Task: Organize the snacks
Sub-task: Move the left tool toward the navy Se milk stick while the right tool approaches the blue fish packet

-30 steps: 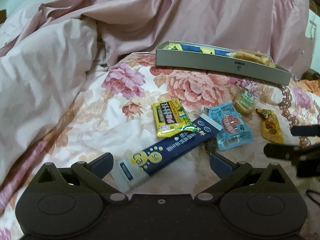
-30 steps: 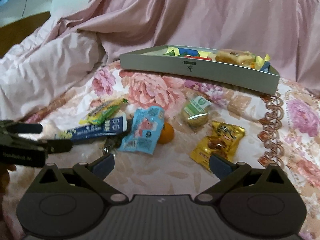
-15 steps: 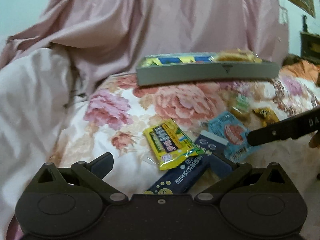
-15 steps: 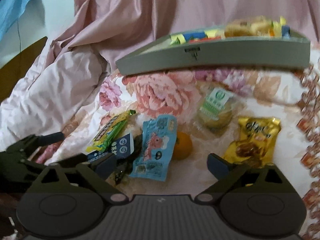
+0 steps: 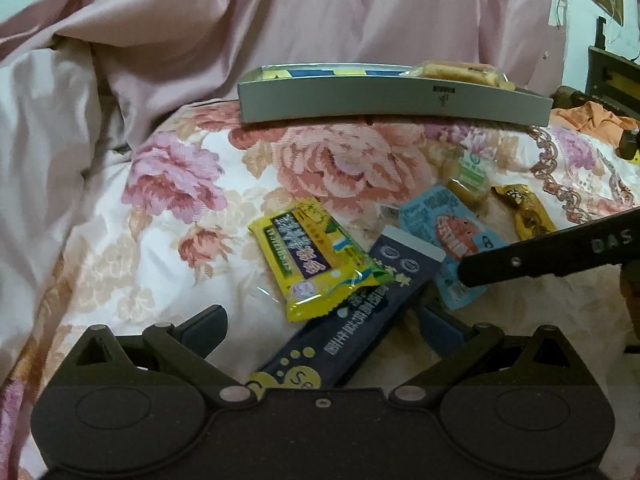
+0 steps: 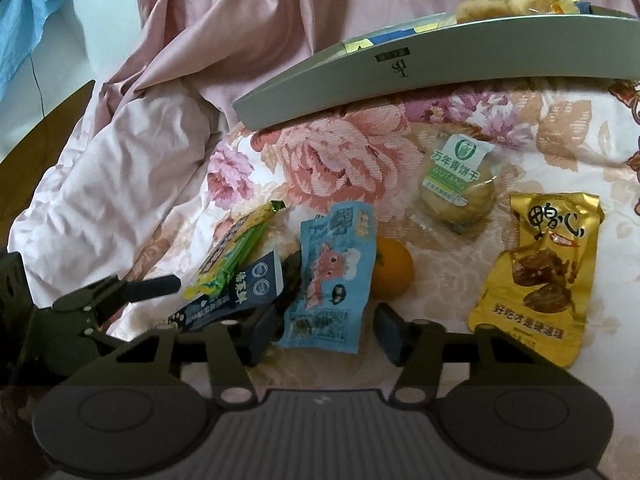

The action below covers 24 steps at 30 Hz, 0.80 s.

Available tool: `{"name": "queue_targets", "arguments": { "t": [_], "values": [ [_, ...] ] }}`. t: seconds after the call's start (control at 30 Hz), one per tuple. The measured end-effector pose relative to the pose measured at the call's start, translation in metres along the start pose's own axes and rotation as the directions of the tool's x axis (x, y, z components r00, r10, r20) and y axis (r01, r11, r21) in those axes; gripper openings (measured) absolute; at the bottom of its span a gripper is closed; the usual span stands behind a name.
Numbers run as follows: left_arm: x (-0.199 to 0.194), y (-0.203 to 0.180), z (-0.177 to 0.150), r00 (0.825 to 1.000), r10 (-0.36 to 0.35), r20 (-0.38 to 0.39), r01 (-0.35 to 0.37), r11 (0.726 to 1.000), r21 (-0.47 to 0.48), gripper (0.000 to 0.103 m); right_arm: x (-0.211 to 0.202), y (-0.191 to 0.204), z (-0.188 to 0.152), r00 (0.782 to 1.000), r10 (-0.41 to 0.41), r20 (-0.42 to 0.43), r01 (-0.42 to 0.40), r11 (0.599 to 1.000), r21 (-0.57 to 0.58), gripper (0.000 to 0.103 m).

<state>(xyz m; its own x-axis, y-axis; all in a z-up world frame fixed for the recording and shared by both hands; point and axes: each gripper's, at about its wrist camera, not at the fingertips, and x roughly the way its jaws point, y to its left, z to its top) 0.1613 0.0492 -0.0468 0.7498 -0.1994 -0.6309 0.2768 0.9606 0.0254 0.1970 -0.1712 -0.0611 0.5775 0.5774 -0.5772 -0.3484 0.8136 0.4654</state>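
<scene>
Loose snack packets lie on a floral bedspread (image 5: 168, 240). My left gripper (image 5: 322, 326) is open, its fingers on either side of a long dark blue packet (image 5: 344, 332), which lies partly under a yellow packet (image 5: 312, 256). My right gripper (image 6: 327, 330) is low over a light blue packet (image 6: 332, 276). Its jaws are closing with the packet's lower end between them, and a gap still shows at the right pad. One right finger (image 5: 520, 256) crosses the left wrist view. A grey tray (image 6: 400, 76) holding several snacks sits behind.
A small orange (image 6: 394, 272) lies beside the light blue packet. A round biscuit pack (image 6: 456, 196) and a gold packet (image 6: 536, 272) lie to the right. Pink bedding (image 5: 280, 20) is heaped behind and to the left. Orange cloth (image 5: 592, 120) lies at far right.
Both grippers have moved in closer and lower over the snacks. The right jaws have narrowed around the light blue packet. The left fingers now straddle the dark blue packet.
</scene>
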Motion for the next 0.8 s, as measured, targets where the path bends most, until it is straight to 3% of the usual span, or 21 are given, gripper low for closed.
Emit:
{"name": "queue_targets", "arguments": {
  "t": [0.13,0.23,0.4,0.53,0.73,0.8],
  "values": [
    [-0.003,-0.003,0.002,0.999,-0.034,-0.027,0.034,0.999,-0.007,0.090,0.001,0.001,0.000,1.000,0.004,0.003,-0.004,1.000,0.000,0.035],
    [-0.005,-0.007,0.003,0.996,-0.072,-0.046,0.072,0.997,-0.008,0.083,-0.002,0.003,0.000,1.000,0.016,0.014,-0.016,1.000,-0.003,0.031],
    [-0.008,-0.014,0.005,0.987,-0.135,-0.088,0.133,0.991,-0.024,0.069,-0.006,0.004,0.002,1.000,0.016,0.025,-0.016,1.000,-0.002,0.031],
    [-0.011,-0.022,0.007,0.972,-0.198,-0.128,0.193,0.980,-0.050,0.065,-0.009,0.002,0.003,0.999,0.014,0.038,-0.014,1.000,0.012,0.031],
    [-0.003,-0.024,0.004,0.981,-0.108,-0.163,0.105,0.994,-0.029,0.066,-0.008,-0.006,0.005,0.999,0.021,0.031,-0.023,0.998,0.062,0.035],
    [-0.001,-0.021,0.003,0.980,-0.114,-0.164,0.108,0.993,-0.043,0.068,-0.004,-0.008,0.005,1.000,0.018,0.025,-0.020,0.998,0.065,0.039]
  ]
}}
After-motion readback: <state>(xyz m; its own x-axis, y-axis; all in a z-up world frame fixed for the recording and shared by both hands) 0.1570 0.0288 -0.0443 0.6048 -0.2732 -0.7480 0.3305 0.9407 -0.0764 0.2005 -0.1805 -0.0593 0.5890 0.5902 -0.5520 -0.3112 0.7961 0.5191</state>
